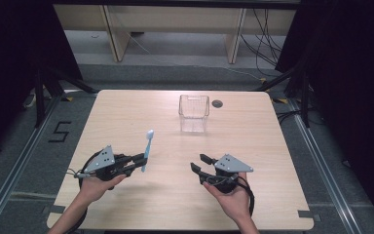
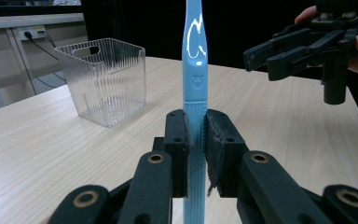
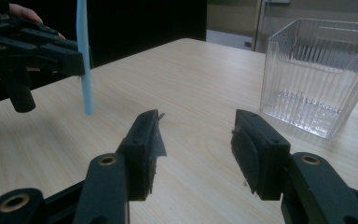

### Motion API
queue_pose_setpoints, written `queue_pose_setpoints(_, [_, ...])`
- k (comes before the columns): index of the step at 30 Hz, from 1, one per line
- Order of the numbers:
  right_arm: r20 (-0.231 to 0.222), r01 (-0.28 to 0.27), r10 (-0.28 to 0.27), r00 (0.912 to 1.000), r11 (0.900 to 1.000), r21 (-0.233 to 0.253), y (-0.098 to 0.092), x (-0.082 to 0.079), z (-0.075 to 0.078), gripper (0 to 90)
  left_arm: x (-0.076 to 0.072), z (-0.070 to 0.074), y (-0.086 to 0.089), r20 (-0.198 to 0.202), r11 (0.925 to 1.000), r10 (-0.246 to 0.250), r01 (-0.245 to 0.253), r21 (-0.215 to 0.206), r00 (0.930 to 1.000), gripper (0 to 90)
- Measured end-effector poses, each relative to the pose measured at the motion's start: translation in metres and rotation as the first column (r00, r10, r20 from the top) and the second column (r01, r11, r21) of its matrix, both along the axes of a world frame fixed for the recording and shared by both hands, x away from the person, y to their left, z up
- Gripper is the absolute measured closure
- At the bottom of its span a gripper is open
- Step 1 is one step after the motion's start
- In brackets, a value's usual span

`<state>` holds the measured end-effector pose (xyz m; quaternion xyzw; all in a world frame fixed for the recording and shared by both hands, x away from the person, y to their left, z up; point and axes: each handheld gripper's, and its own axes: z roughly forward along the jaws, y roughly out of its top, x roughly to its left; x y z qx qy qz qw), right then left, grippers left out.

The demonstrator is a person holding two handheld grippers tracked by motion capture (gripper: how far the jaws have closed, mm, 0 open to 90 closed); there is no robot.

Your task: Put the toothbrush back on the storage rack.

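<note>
A light blue toothbrush (image 1: pixel 147 146) stands upright above the wooden table (image 1: pixel 126 112), with my left gripper (image 1: pixel 140 161) shut on its handle. In the left gripper view the toothbrush (image 2: pixel 195 70) rises between the two pads, its head cut off by the top edge. The toothbrush (image 3: pixel 84 65) and my left gripper (image 3: pixel 77 58) also appear at the left of the right gripper view. My right gripper (image 1: pixel 198 163) hovers over the table's front right with its jaws open and nothing between them; it appears again (image 2: pixel 261 58) at the upper right of the left gripper view.
A clear ribbed plastic bin (image 1: pixel 194 113) stands near the far middle of the table, seen also as the bin (image 2: pixel 103 79) and the bin (image 3: pixel 319 70). A small round grommet (image 1: pixel 217 104) lies beside it. Wooden furniture legs and cables stand beyond the table.
</note>
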<state>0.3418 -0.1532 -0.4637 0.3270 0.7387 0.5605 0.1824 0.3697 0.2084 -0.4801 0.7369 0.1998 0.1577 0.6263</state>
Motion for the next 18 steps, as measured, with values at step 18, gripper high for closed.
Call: queue_pose_setpoints(18, [0.034, -0.023, 0.022, 0.9992, 0.999, 0.034, 0.015, 0.005, 0.013, 55.4, -0.001, 0.0, -0.018, 0.005, 0.9989, 0.025, -0.024, -0.039, 0.9997, 78.6])
